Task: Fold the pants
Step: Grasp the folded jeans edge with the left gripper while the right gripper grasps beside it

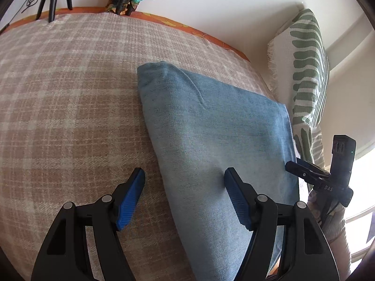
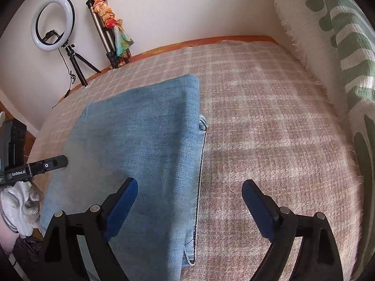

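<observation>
Folded blue pants (image 1: 211, 140) lie flat on the plaid-covered bed (image 1: 70, 93); left gripper (image 1: 184, 185) and right gripper (image 2: 189, 194) hover above opposite edges, jaws spread wide, gripping nothing.

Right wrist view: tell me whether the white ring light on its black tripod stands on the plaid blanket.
No. The white ring light stands beyond the plaid blanket.
</observation>
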Tool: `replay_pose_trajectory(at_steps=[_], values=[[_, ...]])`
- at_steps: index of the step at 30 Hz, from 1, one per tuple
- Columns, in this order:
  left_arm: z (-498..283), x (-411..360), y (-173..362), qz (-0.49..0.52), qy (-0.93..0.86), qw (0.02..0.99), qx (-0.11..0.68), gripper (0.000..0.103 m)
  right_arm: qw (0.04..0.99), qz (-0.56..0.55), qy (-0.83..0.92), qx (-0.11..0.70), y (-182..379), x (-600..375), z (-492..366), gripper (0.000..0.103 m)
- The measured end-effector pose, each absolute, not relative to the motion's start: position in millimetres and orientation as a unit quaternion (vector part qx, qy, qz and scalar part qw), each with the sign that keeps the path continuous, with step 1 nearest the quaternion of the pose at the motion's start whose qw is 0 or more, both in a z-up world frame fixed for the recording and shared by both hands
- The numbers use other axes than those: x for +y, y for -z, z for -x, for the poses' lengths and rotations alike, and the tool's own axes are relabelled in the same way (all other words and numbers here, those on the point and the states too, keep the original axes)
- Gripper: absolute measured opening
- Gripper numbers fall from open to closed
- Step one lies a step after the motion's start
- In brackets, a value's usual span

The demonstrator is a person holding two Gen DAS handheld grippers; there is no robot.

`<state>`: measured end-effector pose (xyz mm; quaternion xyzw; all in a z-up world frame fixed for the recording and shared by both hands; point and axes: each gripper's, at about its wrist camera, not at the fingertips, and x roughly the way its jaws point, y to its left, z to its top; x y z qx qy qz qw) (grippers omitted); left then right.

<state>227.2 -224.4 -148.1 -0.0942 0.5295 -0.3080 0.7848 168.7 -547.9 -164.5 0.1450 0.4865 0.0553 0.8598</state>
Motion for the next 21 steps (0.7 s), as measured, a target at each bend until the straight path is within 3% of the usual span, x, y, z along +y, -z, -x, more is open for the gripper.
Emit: replay_pose_trajectory(at_steps=[5,10,12,13,15,16,21], values=[[-231,-233,150,0.078,0.325,0.781,0.527,0.069,0.851,-0.178,-0.109,0.481,177,-558,-172,0.089],[-235,-240,151,0.070,0.336,0.774,0.532,0.058,0.850,-0.174,-0.135,0.478,177,-559,-171,0.089],[-234,-242,151,0.064,0.340,0.777,0.526,0.056,0.844,-0.178,-0.161,0.479,177,-557,-172,0.079],[-233,-244,152,0.060,0.341,0.779,0.524,0.054,0.840,-0.188,-0.176,0.478,178,-555,-173,0.069],[-232,-247,152,0.056,0.342,0.781,0.520,0.049,0.837,-0.199,-0.187,0.475,180,-550,-175,0.062],[-233,-247,151,0.057,0.342,0.781,0.519,0.045,0.832,-0.208,-0.200,0.475,182,-547,-177,0.047],[-235,-247,146,0.054,0.347,0.780,0.518,0.033,0.825,-0.231,-0.211,0.470,184,-550,-177,0.040]])
